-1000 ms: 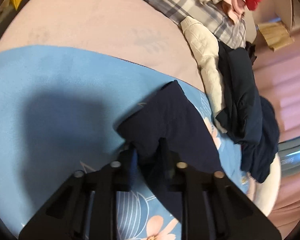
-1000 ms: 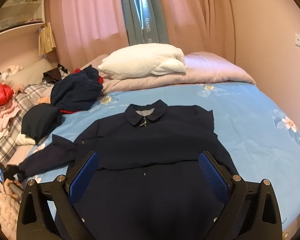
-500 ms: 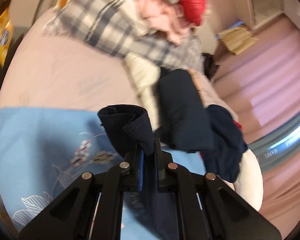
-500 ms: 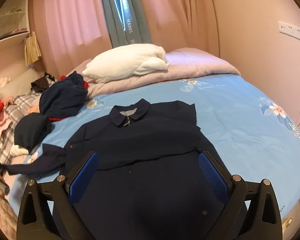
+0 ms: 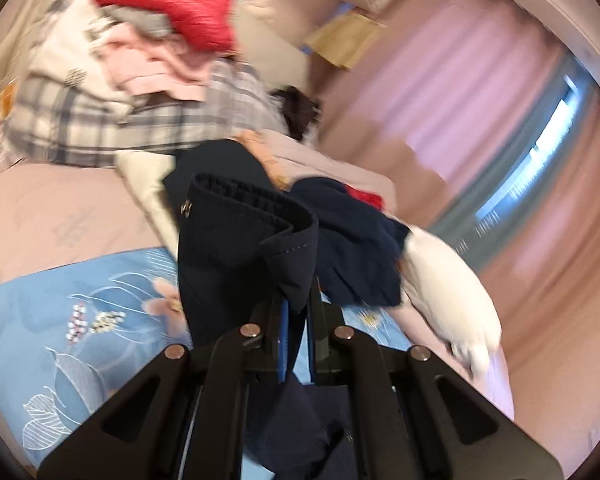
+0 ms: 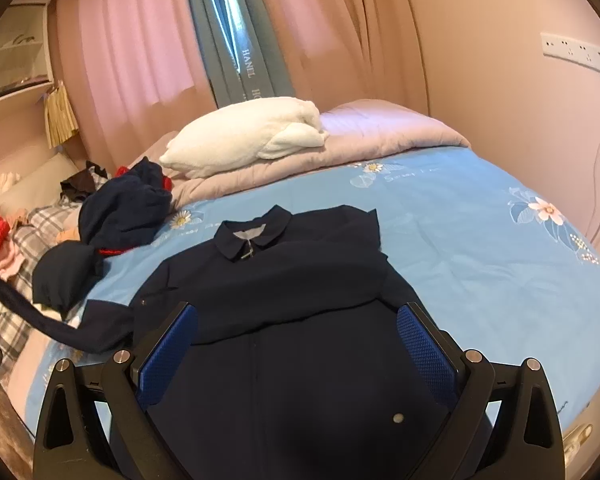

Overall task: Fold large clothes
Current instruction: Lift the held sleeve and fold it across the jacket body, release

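Note:
A dark navy collared jacket [image 6: 268,280] lies front up on the blue flowered bedsheet [image 6: 460,240], its right sleeve folded across the chest. The left sleeve [image 6: 40,316] stretches up and off to the left edge of the right wrist view. My left gripper [image 5: 298,304] is shut on that sleeve's cuff [image 5: 244,232], which stands folded above the pads and carries a small metal snap. Over the jacket's lower front my right gripper [image 6: 296,340] hovers open, nothing between its blue pads.
A heap of dark clothes [image 6: 120,216] lies left of the jacket. Beyond it are a plaid cloth [image 5: 100,128], pink garments and a red item [image 5: 172,4]. A white pillow [image 6: 248,132] rests on a mauve quilt [image 6: 380,132] at the head. Pink curtains hang behind.
My left gripper has closed on the cuff and lifted it well off the bed, rolling as it rose. The sleeve now hangs stretched. The right gripper drifted slightly and stays open.

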A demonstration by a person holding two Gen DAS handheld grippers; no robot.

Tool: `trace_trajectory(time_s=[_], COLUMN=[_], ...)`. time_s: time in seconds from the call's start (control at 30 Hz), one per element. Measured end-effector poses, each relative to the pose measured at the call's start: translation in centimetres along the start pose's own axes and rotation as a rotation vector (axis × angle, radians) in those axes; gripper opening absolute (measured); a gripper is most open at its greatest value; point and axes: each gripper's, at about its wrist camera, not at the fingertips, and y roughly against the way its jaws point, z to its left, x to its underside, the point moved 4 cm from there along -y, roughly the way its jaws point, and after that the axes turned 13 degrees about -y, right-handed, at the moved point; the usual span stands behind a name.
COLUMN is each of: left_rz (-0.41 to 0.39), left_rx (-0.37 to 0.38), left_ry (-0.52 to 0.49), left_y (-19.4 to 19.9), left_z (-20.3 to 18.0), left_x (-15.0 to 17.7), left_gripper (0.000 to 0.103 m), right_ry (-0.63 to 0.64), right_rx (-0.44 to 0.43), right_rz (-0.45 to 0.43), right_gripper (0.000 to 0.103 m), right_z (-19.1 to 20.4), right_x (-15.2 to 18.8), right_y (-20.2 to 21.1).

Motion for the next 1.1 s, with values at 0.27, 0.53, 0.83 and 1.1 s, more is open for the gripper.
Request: trace_trajectory(time_s=[0.27, 0.53, 0.83, 1.1], left_rz=[0.101, 0.194, 0.380, 0.549], left_rx=[0.139, 0.231, 0.324, 0.379], left_ry=[-0.210, -0.376, -0.522, -0.632], left_y=[-0.4, -1.0, -3.7, -6.1], left_z=[-9.1, -14.8, -18.8, -19.9], left_x=[4.8, 10.6, 19.6, 26.5], left_gripper=[0.006, 0.006, 0.007, 0.008], right_ry=[-0.028, -0.052, -0.072, -0.086], right_rx=[0.002, 0.011, 0.019, 0.026], right_rz=[-0.005, -0.001, 0.020, 0.045], right_gripper=[0.099, 0.099, 0.099, 0.099], right_z=[-1.1, -2.4, -3.6, -4.4], right_x=[0.0, 0.1, 0.5, 0.9], right_y=[0.3, 0.4, -0.2, -0.7])
